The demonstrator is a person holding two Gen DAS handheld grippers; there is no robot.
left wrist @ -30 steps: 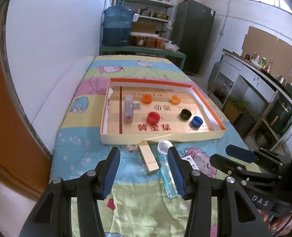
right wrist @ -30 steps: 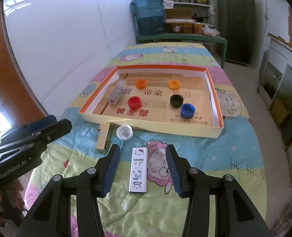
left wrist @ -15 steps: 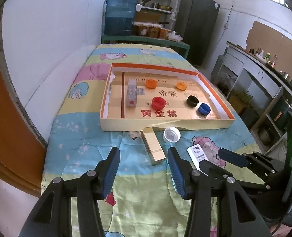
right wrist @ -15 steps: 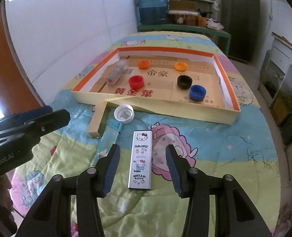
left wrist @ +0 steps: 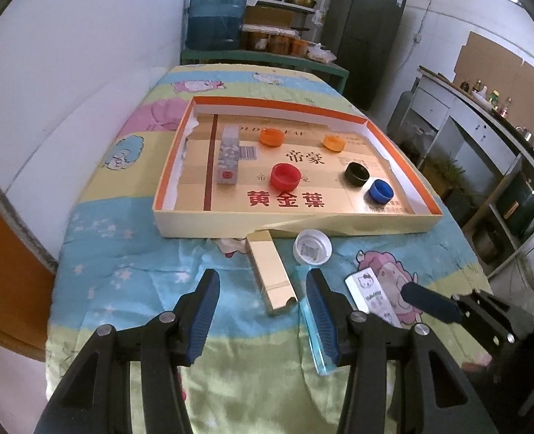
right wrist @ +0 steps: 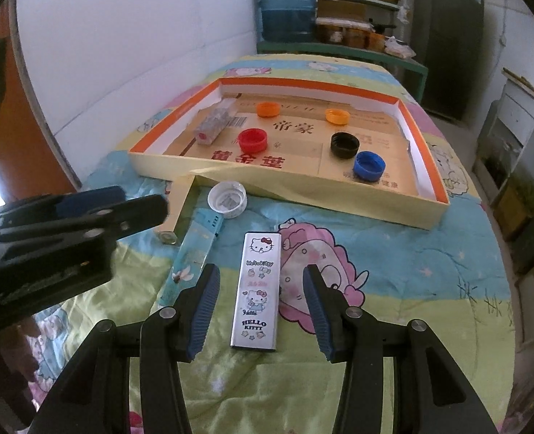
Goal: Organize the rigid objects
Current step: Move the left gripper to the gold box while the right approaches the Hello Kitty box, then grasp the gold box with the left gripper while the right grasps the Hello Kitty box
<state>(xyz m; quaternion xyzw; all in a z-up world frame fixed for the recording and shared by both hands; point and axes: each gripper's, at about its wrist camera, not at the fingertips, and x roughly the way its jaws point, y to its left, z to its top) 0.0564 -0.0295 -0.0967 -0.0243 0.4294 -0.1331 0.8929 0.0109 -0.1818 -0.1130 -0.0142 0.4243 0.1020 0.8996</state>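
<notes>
the right gripper (right wrist: 258, 302) is hovering released, jaws straddling the hello kitty case (right wrist: 257, 289) on the quilt (right wrist: 393, 289), likely lining up a lengthwise pinch; the left gripper (left wrist: 261, 307) is hanging unclenched over the gold box (left wrist: 272, 275), both near the tray (left wrist: 339, 229).

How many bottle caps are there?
6: five lie in the tray: two orange, red, black, blue. A white cap lies on the blanket just outside it.
</notes>
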